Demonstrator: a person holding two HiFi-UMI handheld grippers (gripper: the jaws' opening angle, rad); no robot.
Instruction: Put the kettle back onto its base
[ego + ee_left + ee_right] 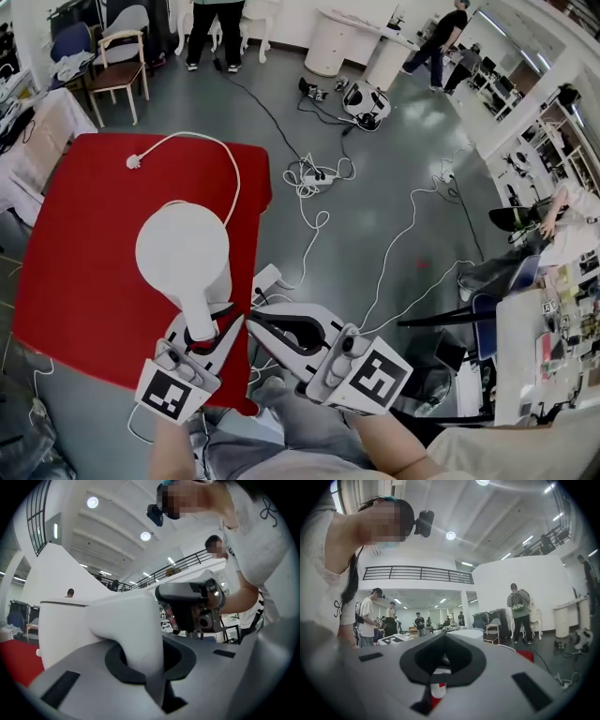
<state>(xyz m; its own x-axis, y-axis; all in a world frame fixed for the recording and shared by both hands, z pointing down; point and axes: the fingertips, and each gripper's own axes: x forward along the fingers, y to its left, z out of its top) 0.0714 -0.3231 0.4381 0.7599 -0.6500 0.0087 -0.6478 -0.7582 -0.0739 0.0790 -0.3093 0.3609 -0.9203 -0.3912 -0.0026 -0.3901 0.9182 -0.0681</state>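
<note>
you have open red table [66, 253] along the left of the frame. the kettle [183, 248] fills its middle, the white cord [208, 139] loops across the upper edge, and your right gripper [255, 323] crowds the kettle's handle at lower centre.
</note>
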